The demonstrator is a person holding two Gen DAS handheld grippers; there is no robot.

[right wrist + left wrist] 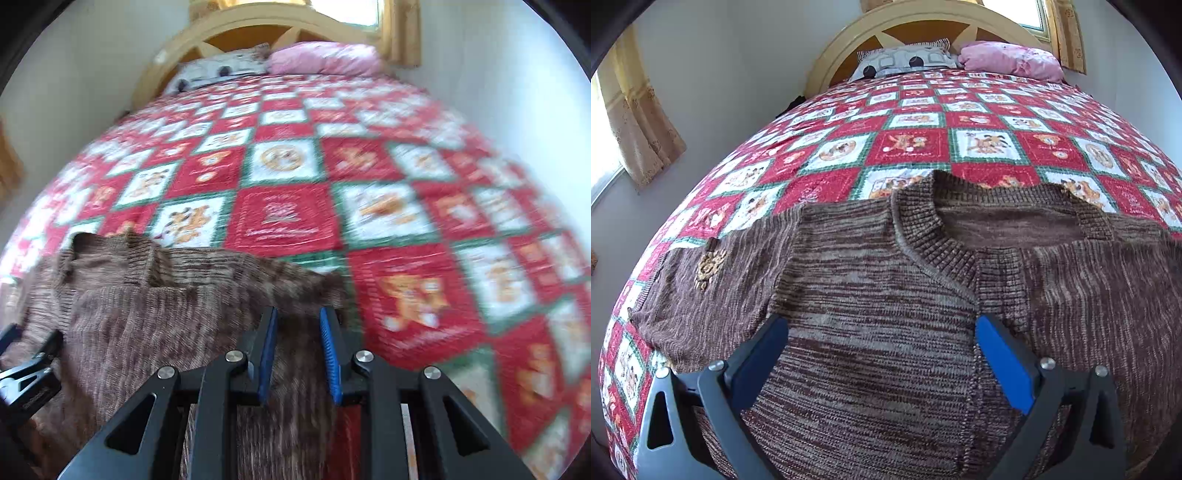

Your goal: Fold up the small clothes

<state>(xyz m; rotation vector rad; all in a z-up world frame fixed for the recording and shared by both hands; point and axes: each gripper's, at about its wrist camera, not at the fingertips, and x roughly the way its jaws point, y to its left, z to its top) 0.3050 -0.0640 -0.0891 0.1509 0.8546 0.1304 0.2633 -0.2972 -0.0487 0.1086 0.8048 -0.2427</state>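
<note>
Sweater (871, 295), brown and knitted, lay flat on the quilt (916, 147) of the bed, directly under our left tongs (881, 332), its ribbed collar (934, 229) just ahead of them and one sleeve (701, 295) spread out to their left. We held the left tongs wide apart above the knit, with nothing clamped. Our right tongs (298, 325) stood narrowly apart over the sweater's right edge, bare quilt to their right; we could not tell whether any fabric was caught between their pads. Two pillows (1008, 59) sat far ahead by the headboard (849, 37).
</note>
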